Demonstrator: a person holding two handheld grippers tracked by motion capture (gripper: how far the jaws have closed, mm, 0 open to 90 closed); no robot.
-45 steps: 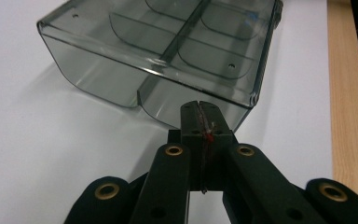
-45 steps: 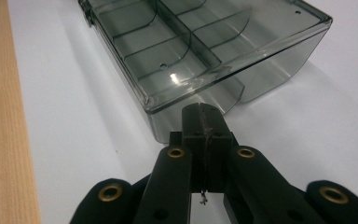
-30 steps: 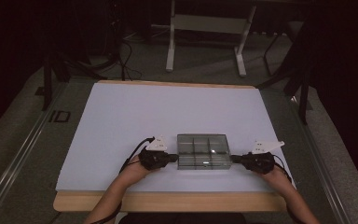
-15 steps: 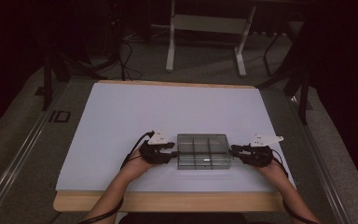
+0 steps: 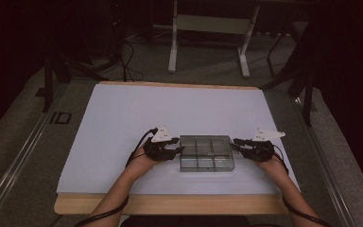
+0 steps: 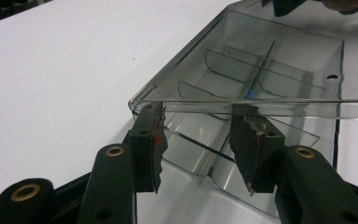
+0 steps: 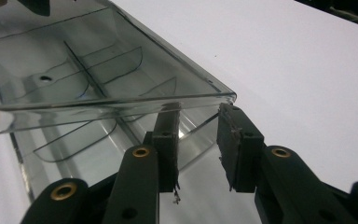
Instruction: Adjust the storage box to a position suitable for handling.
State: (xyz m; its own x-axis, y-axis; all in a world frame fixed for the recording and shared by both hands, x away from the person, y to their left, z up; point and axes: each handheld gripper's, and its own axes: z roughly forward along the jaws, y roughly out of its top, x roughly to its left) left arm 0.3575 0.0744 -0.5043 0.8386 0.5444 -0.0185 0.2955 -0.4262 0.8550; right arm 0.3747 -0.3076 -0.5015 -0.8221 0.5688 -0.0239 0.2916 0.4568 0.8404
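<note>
A clear plastic compartment box (image 5: 206,152) with inner dividers lies on the white table near the front edge. My left gripper (image 5: 179,150) is at its left end and my right gripper (image 5: 236,143) at its right end. In the left gripper view the box (image 6: 261,60) has its flat top rim just above the tips of the left gripper (image 6: 200,116). That gripper's jaws have just been opening and stand apart with nothing pinched. In the right gripper view the right gripper (image 7: 198,114) likewise has its tips under the rim of the box (image 7: 74,60). Its jaws have also just been opening and grip nothing.
The white sheet (image 5: 170,109) covers the table, with a wooden strip (image 5: 170,204) along the front edge. A metal stand (image 5: 208,38) and cables sit on the dark floor beyond the far edge. A rail (image 5: 19,156) runs along the left side.
Both hands have edged slightly toward the far side along the box's ends, the right more than the left. The box lies where it was.
</note>
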